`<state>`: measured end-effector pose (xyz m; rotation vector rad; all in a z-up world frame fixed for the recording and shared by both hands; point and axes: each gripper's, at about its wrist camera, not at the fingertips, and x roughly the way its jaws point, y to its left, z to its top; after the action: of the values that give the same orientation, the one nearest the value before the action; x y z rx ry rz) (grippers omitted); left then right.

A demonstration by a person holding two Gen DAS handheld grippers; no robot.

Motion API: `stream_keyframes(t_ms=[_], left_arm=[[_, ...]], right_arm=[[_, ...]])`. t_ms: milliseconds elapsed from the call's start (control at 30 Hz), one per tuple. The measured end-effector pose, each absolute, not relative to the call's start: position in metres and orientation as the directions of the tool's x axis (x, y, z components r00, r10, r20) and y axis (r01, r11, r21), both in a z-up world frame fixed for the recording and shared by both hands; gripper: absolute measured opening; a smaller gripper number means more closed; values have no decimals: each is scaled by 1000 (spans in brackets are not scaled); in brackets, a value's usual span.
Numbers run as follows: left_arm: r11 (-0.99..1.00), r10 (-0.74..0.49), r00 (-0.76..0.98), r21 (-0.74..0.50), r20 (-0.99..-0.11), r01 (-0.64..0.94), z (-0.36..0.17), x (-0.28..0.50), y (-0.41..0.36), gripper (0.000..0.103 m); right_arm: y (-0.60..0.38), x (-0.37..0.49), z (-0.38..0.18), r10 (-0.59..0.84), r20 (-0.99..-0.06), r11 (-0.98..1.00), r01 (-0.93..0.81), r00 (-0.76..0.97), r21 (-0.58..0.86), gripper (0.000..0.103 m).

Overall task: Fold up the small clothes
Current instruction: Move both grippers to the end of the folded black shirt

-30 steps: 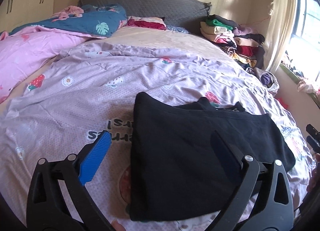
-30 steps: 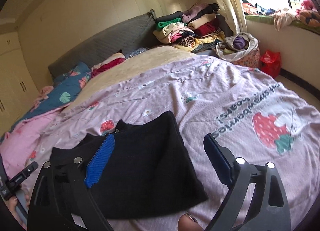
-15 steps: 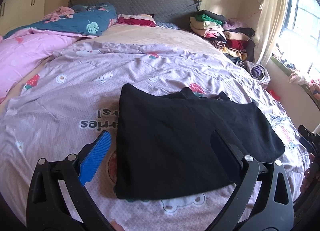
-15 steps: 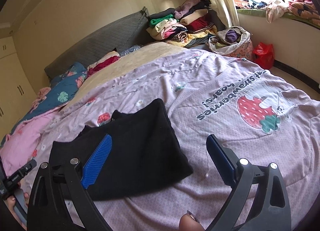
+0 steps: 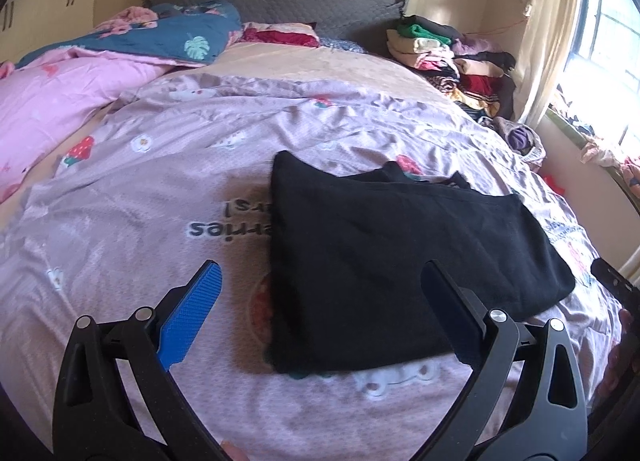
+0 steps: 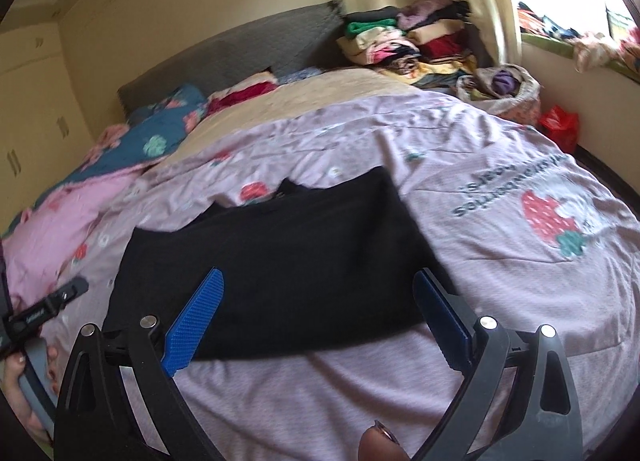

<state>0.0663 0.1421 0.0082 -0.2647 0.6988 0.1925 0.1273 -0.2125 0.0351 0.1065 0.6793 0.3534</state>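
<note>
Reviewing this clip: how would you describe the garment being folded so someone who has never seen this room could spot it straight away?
Start at the bed with the grey headboard, then the lilac strawberry-print quilt spread over it. The black garment lies flat near the quilt's near edge, between both open grippers. It is the only plain black piece there; the other clothes are stacked in a colourful pile by the window.
</note>
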Motion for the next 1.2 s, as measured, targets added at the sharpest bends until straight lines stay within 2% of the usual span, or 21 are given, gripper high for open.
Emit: stream_keyframes(t_ms=[600,767,967,1200], left_arm=[[923,120,699,-179,-705,-340,-9,76,210,93],[920,107,667,-182,-738,-348,-22,98,223,93],[916,30,642,-236,-766,-325,-32,128,225,93],[926,-25,618,-252,-786,-282,-38,163,218,93]], right_arm=[[-48,96,8,441,-688,817,-576,577,41,96],[-14,90,-10,394,-720,770,-633,571,-80,96],[16,83,-40,290,-733,692,-664,615,-284,96],[42,88,-61,277,-721,630,-687,635,-362,96]])
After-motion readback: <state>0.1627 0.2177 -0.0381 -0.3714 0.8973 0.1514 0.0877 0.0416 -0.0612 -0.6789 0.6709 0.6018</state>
